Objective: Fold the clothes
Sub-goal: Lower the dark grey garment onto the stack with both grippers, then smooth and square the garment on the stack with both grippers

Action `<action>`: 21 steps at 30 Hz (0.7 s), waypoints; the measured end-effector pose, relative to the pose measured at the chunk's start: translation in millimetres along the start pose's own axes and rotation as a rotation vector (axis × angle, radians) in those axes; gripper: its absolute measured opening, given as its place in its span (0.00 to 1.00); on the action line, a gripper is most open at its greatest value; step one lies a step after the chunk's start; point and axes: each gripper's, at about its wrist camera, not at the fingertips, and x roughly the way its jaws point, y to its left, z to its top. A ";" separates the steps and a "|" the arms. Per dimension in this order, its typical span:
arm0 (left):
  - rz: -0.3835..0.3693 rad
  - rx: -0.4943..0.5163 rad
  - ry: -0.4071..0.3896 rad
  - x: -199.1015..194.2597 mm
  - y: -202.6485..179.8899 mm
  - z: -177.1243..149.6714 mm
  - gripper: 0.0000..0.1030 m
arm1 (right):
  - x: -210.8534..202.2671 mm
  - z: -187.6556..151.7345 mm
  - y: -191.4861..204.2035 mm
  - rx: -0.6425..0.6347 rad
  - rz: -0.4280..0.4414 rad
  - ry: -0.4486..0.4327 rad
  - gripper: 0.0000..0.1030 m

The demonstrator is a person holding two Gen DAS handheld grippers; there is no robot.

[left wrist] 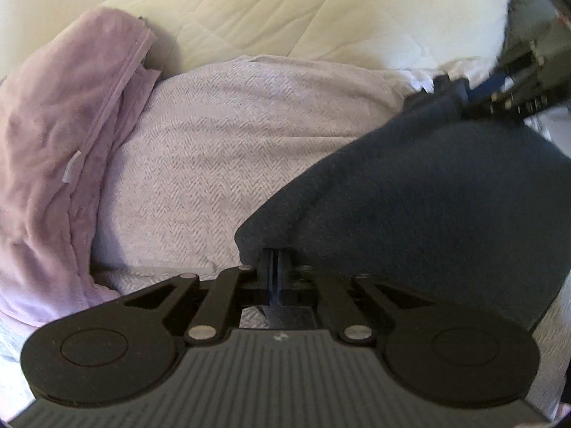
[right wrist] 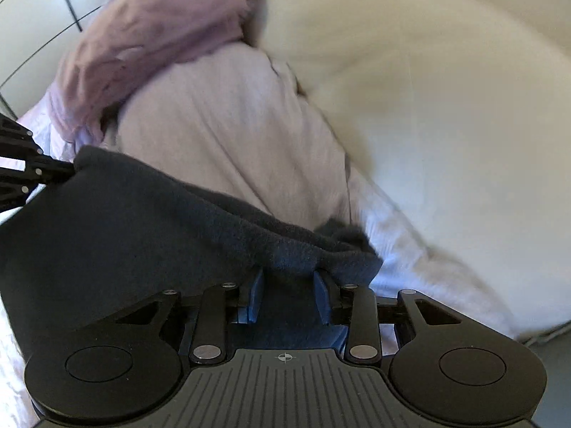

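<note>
Left wrist view
Left tool (left wrist: pixel 274 267): pressed together, pinching a corner of the dark garment (left wrist: pixel 428 196).
Dark garment: lifted over the herringbone bedcover (left wrist: pixel 221 157), right of the lilac cloth (left wrist: pixel 53 125).

Right wrist view
Right tool (right wrist: pixel 288 294): pads spread, dark garment (right wrist: pixel 142 221) bunched between them; firm grip unclear.
Step, judged: carrying an edge across for a fold.
Next move: both corners level, then laid flat beside the lilac cloth (right wrist: pixel 150 28).
</note>
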 end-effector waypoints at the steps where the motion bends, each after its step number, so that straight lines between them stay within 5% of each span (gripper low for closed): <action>1: 0.000 -0.003 0.004 2.4 -0.1 1.5 0.00 | 2.9 1.1 -3.9 0.004 0.010 0.005 0.34; 6: -0.015 0.002 0.041 1.4 5.0 2.5 0.00 | -11.6 24.5 -5.0 0.000 0.025 0.010 0.34; 9: -0.026 0.000 0.042 -0.9 6.8 1.7 0.00 | -37.1 28.1 17.7 -0.044 0.044 -0.064 0.34; 14: -0.074 -0.100 -0.017 -24.2 21.3 -3.5 0.01 | -29.3 27.2 63.9 -0.119 0.136 -0.061 0.34; 16: -0.090 -0.178 -0.057 -45.2 31.3 -13.7 0.17 | -24.9 31.5 78.1 -0.142 0.162 -0.063 0.35; 21: -0.173 -0.410 -0.081 -74.5 39.6 -58.7 0.29 | 1.0 76.5 91.0 -0.145 0.192 -0.054 0.38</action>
